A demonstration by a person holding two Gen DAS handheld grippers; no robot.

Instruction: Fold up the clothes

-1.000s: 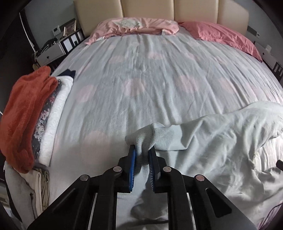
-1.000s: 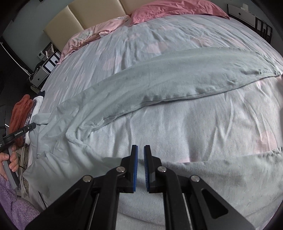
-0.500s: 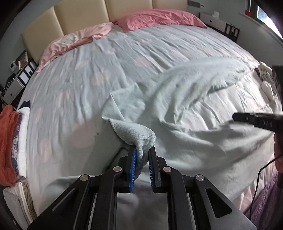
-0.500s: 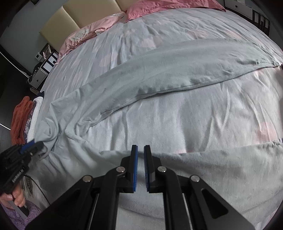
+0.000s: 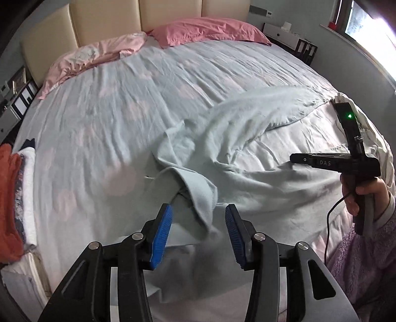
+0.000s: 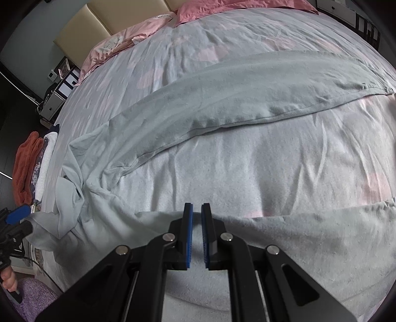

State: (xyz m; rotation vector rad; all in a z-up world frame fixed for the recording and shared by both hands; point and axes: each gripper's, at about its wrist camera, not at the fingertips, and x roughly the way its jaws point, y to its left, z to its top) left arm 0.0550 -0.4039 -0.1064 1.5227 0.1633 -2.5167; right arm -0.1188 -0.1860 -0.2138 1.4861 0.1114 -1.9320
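Across the bed, a pale grey-green garment lies spread over the light sheet, one long part of it stretching away toward the far right edge of the bed and the rest bunched into folds nearer the middle. Just in front of the left gripper a cuffed end of the garment hangs loose between the blue pads; the jaws have just been opening and stand apart, neither pad pressing on the cloth. Right of the garment, the right gripper shows in the left wrist view as a black handle in the person's hand, with a green light on its upright part and a cable trailing down past a fuzzy lilac sleeve. Seen from its own camera, the right gripper has its jaws nearly closed over the near hem of the garment; whether cloth is pinched between the pads cannot be told. At the left edge of the bed sits a stack of folded clothes, an orange piece outermost, then a patterned and a white one. Two pink pillows lie at the head of the bed against a cream padded headboard
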